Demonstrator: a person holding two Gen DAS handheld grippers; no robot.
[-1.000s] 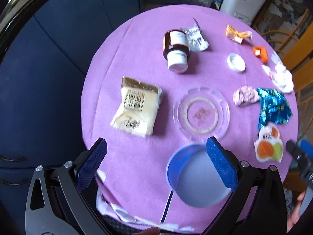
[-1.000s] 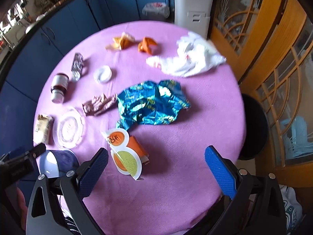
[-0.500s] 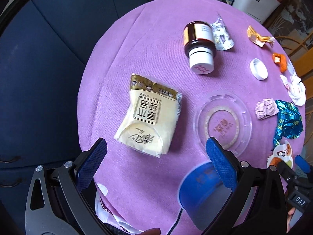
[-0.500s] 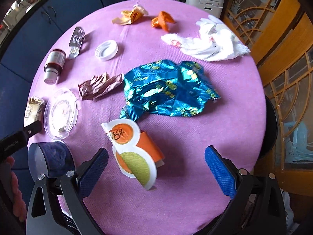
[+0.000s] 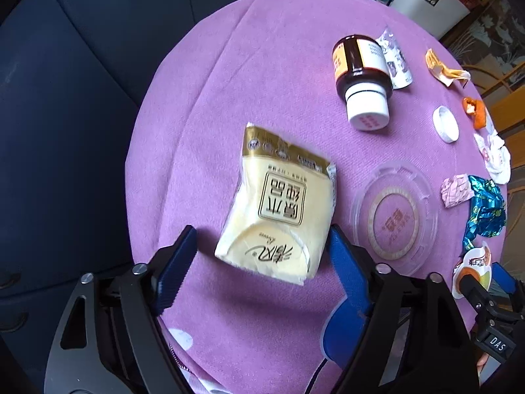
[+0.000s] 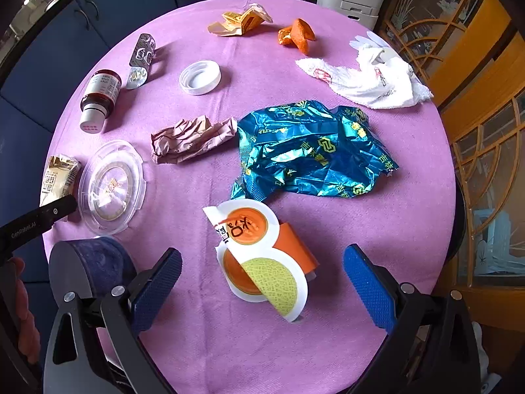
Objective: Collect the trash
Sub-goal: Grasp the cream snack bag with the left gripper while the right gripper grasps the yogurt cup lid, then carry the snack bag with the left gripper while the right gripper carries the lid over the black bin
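Observation:
My left gripper (image 5: pixel 262 259) is open, its blue fingers on either side of the near end of a cream and gold snack packet (image 5: pixel 282 207) lying on the purple table (image 5: pixel 262 65). My right gripper (image 6: pixel 262 275) is open around an orange and white melon-print cup lid with its carton (image 6: pixel 262 256). The packet also shows at the left edge of the right wrist view (image 6: pixel 59 177). A blue bin (image 6: pixel 88 269) lies on its side at the table's near edge, also seen behind my left gripper's right finger (image 5: pixel 338 335).
On the table lie a clear plastic lid (image 5: pixel 393 220), a brown medicine bottle (image 5: pixel 361 78), a blister pack (image 6: pixel 141 59), a white cap (image 6: pixel 200 77), a pink crumpled paper (image 6: pixel 190 138), a blue foil wrapper (image 6: pixel 311 151), a white tissue (image 6: pixel 374 78) and orange scraps (image 6: pixel 295 34).
My left gripper moved left and down from above the blue bin until its fingers stand around the snack packet. My right gripper came closer over the melon-print lid.

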